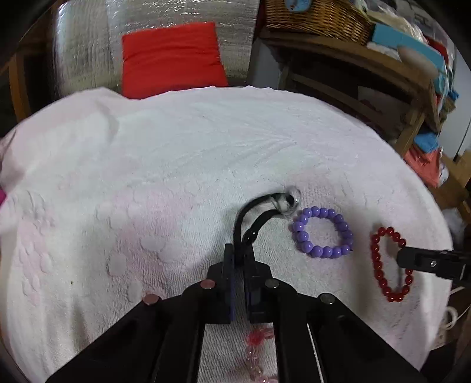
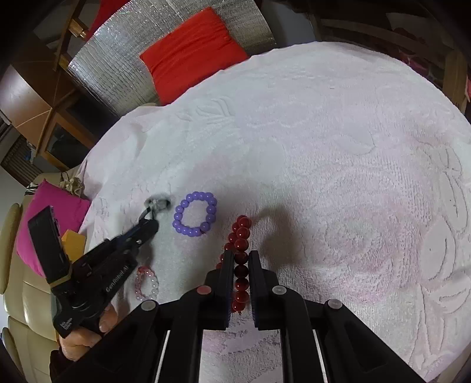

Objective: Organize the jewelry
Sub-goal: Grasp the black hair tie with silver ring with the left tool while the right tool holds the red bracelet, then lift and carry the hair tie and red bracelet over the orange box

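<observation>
My left gripper (image 1: 239, 256) is shut on a black cord bracelet (image 1: 253, 218) with a clear bead charm (image 1: 287, 201) that rests on the pink-white towel (image 1: 176, 165). It also shows in the right wrist view (image 2: 151, 228). A purple bead bracelet (image 1: 322, 232) lies just right of the charm, and shows in the right wrist view (image 2: 195, 213). My right gripper (image 2: 241, 256) is shut on a red bead bracelet (image 2: 240, 259), which lies on the towel (image 2: 338, 176); the red bracelet also shows in the left wrist view (image 1: 382, 265).
A pale pink bead bracelet (image 2: 146, 282) lies near the towel's front edge, under my left gripper. A red cushion (image 1: 172, 59) and a silver padded back stand beyond the towel. A wooden shelf with a wicker basket (image 1: 318, 17) is at the far right.
</observation>
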The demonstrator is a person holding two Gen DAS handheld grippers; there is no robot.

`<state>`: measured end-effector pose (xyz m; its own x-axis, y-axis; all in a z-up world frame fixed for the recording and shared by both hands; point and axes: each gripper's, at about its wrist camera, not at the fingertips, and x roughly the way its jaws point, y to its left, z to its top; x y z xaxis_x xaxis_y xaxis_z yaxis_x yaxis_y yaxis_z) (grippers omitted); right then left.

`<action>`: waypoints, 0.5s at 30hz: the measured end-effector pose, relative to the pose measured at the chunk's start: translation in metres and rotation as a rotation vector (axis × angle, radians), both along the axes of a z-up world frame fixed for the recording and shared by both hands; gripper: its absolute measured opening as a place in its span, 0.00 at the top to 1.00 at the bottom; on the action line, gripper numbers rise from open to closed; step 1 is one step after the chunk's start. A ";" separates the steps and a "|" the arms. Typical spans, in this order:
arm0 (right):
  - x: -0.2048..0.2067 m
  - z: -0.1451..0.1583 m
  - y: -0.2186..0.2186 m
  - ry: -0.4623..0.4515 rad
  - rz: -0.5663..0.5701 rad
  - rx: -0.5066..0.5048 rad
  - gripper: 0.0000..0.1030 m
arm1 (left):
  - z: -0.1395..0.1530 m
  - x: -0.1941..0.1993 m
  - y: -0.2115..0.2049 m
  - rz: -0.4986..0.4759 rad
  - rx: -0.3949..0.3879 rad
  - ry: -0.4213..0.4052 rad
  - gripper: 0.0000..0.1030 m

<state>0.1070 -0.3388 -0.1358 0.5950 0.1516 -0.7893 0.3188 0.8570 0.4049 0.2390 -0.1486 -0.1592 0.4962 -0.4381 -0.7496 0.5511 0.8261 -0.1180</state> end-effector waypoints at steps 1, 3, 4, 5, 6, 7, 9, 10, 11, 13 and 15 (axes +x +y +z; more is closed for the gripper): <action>0.000 0.001 0.001 -0.007 0.002 -0.002 0.89 | 0.000 0.001 0.003 0.004 -0.004 0.003 0.95; 0.000 0.003 0.003 -0.017 0.005 -0.002 0.89 | 0.001 0.002 0.008 0.013 -0.008 0.008 0.95; 0.000 0.003 0.003 -0.020 0.006 0.000 0.89 | 0.002 0.002 0.011 0.015 -0.015 0.011 0.95; 0.000 0.004 0.003 -0.025 0.007 0.003 0.89 | 0.004 0.002 0.014 0.017 -0.022 0.012 0.95; 0.000 0.005 0.004 -0.033 0.007 0.006 0.89 | 0.006 0.001 0.017 0.021 -0.027 0.009 0.95; 0.000 0.006 0.004 -0.044 0.009 0.010 0.89 | 0.008 0.000 0.021 0.024 -0.030 0.005 0.95; -0.001 0.010 0.007 -0.067 0.014 0.013 0.89 | 0.013 -0.001 0.027 0.030 -0.035 -0.005 0.95; -0.001 0.013 0.009 -0.079 0.017 0.012 0.89 | 0.016 -0.002 0.030 0.032 -0.036 -0.012 0.95; -0.001 0.015 0.011 -0.089 0.019 0.011 0.89 | 0.018 -0.003 0.032 0.036 -0.037 -0.016 0.95; 0.000 0.018 0.016 -0.112 0.031 0.022 0.89 | 0.021 -0.005 0.040 0.046 -0.041 -0.018 0.95; 0.001 0.022 0.022 -0.136 0.050 0.032 0.89 | 0.025 -0.006 0.047 0.062 -0.040 -0.024 0.95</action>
